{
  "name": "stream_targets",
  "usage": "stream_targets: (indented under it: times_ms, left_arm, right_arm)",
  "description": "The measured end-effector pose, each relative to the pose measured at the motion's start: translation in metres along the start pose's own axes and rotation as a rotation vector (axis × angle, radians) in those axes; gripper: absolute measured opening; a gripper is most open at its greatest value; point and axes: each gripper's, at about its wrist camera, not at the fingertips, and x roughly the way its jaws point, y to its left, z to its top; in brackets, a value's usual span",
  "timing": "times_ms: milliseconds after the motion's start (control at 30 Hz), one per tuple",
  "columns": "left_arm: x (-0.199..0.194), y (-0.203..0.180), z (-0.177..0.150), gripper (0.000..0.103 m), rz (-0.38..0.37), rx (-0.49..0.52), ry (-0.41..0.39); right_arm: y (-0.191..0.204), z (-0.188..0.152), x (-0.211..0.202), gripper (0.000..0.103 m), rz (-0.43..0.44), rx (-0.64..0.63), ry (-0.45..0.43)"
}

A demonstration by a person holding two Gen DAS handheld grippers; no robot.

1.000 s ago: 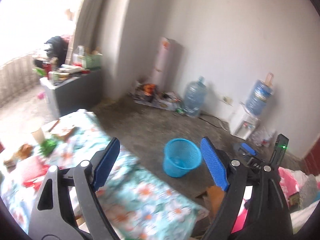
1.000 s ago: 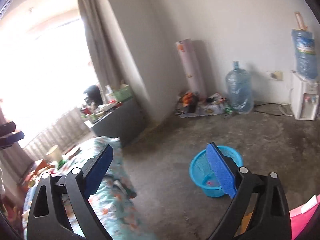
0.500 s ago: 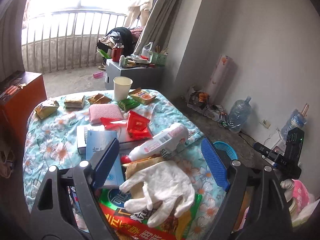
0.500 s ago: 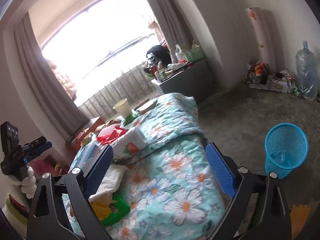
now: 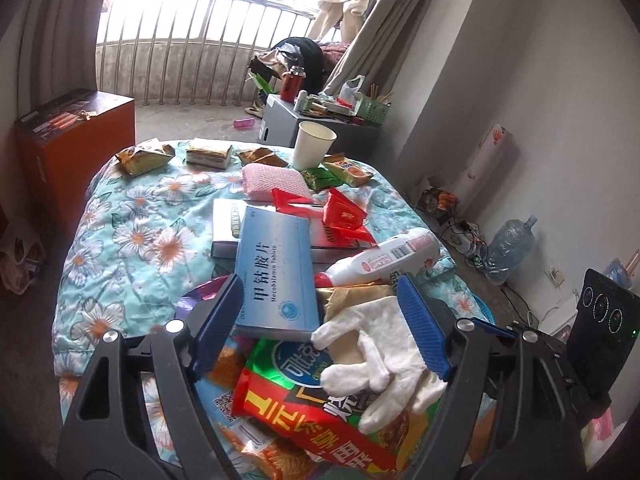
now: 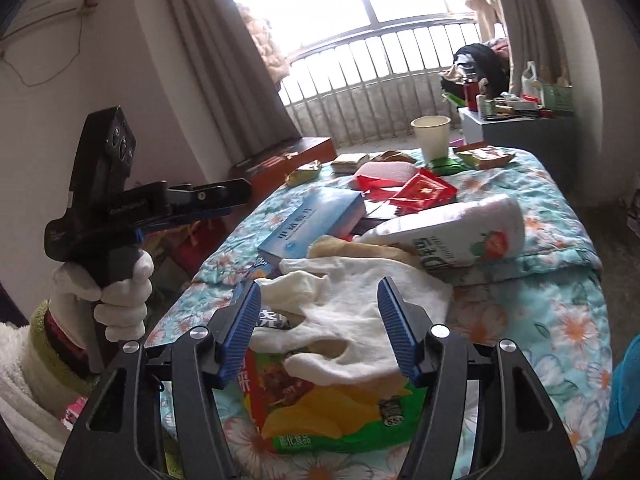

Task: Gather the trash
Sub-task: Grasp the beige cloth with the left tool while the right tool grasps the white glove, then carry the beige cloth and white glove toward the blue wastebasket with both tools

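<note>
Both tongs (image 5: 320, 324) (image 6: 318, 330) agape — white glove (image 6: 352, 312) between.

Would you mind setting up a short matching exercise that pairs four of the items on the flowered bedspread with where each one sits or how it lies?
Things:
1. paper cup
2. white glove
3. blue medicine box
4. white bottle

Places or states:
A. lying on its side, red cap end toward the blue box
B. standing upright at the far end of the bedspread
C. spread on top of the snack bag, nearest the cameras
D. resting partly on a flat white box

Pairs: 1-B, 2-C, 3-D, 4-A
</note>
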Motion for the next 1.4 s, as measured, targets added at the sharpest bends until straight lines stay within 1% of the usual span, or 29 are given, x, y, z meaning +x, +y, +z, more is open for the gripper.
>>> stream_targets:
  times_ms: [100,200,300,333,367,400,433,533,633,733,867,1000,1100,1200,1333,1400]
  left_arm:
    - [0.002,0.014,-0.004,0.072,0.001,-0.03,0.019]
    - [0.002,0.027,-0.011,0.069,0.002,-0.057,0.031]
    - [0.003,0.038,-0.015,0.064,-0.009,-0.084,0.035]
    - [0.004,0.041,-0.016,0.064,-0.013,-0.091,0.035]
    - [0.004,0.043,-0.017,0.063,-0.017,-0.097,0.034]
    - [0.003,0.045,-0.018,0.062,-0.023,-0.103,0.033]
    - [0.002,0.047,-0.019,0.061,-0.03,-0.107,0.031]
    - [0.001,0.051,-0.023,0.06,-0.053,-0.116,0.03]
    - [-0.001,0.051,-0.026,0.058,-0.08,-0.119,0.031]
    - [-0.003,0.048,-0.027,0.057,-0.116,-0.12,0.032]
    - [-0.003,0.039,-0.03,0.057,-0.178,-0.117,0.04]
    - [0.004,0.03,-0.034,0.057,-0.236,-0.126,0.078]
    - [0.009,0.023,-0.036,0.057,-0.247,-0.12,0.097]
    - [0.012,0.017,-0.038,0.057,-0.255,-0.111,0.107]
    - [0.014,0.006,-0.037,0.057,-0.251,-0.074,0.119]
    - [0.014,-0.005,-0.038,0.057,-0.248,-0.023,0.129]
  right_arm:
    - [0.012,0.008,0.021,0.057,0.03,-0.051,0.047]
    - [0.023,0.012,0.038,0.055,0.027,-0.107,0.088]
    - [0.031,0.014,0.054,0.044,-0.008,-0.143,0.121]
    - [0.032,0.013,0.058,0.034,-0.027,-0.148,0.133]
    - [0.033,0.013,0.062,0.022,-0.042,-0.147,0.145]
    - [0.031,0.013,0.064,0.016,-0.046,-0.133,0.153]
    - [0.029,0.013,0.064,0.006,-0.042,-0.114,0.155]
    - [0.025,0.019,0.055,0.005,-0.038,-0.088,0.113]
    - [0.023,0.03,0.034,0.005,-0.027,-0.054,0.041]
    - [0.014,0.044,0.011,0.005,-0.005,0.006,-0.034]
    - [0.0,0.058,-0.025,0.005,0.0,0.07,-0.136]
    - [-0.018,0.067,-0.063,0.005,0.022,0.141,-0.238]
    - [-0.029,0.067,-0.087,0.005,-0.008,0.168,-0.294]
    - [-0.04,0.063,-0.107,0.005,-0.016,0.198,-0.34]
    - [-0.055,0.053,-0.125,0.005,-0.069,0.227,-0.362]
    - [-0.064,0.045,-0.13,0.005,-0.093,0.251,-0.359]
